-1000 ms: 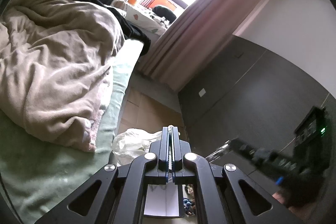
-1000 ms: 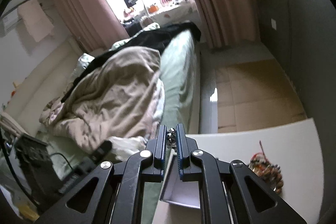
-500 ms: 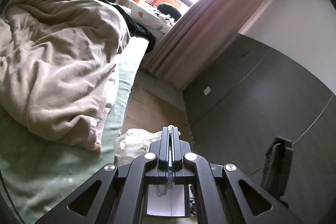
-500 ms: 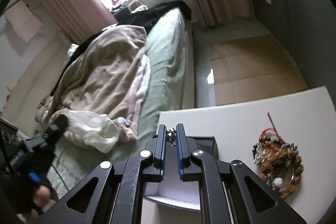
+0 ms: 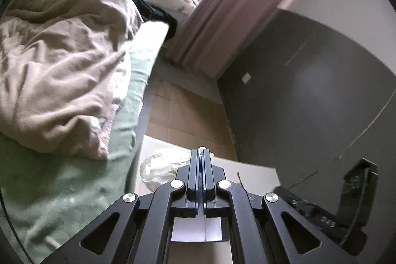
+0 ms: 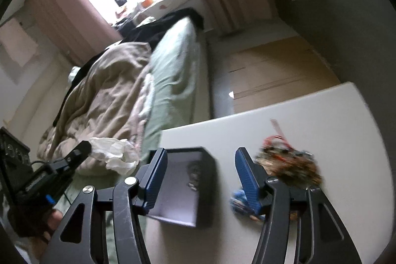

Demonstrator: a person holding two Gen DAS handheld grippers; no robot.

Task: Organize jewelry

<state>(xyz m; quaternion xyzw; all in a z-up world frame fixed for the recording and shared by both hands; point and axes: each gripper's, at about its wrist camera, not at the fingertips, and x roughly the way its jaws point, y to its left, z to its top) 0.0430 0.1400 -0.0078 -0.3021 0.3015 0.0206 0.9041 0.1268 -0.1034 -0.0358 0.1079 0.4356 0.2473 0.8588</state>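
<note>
The right gripper (image 6: 200, 172) has its jaws opening above the box (image 6: 183, 189), a small piece (image 6: 194, 171) lying inside. The left gripper (image 5: 200, 180) is clenched, empty. Risk: swinging toward the bead pile (image 6: 288, 165) at 3 o'clock could knock the box along the worktop (image 6: 309, 120).

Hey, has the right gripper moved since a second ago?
Yes. The right gripper has dropped toward the white table: the open box and bead pile now sit higher and larger in its view. Its jaws are opening, with nothing between them.
</note>
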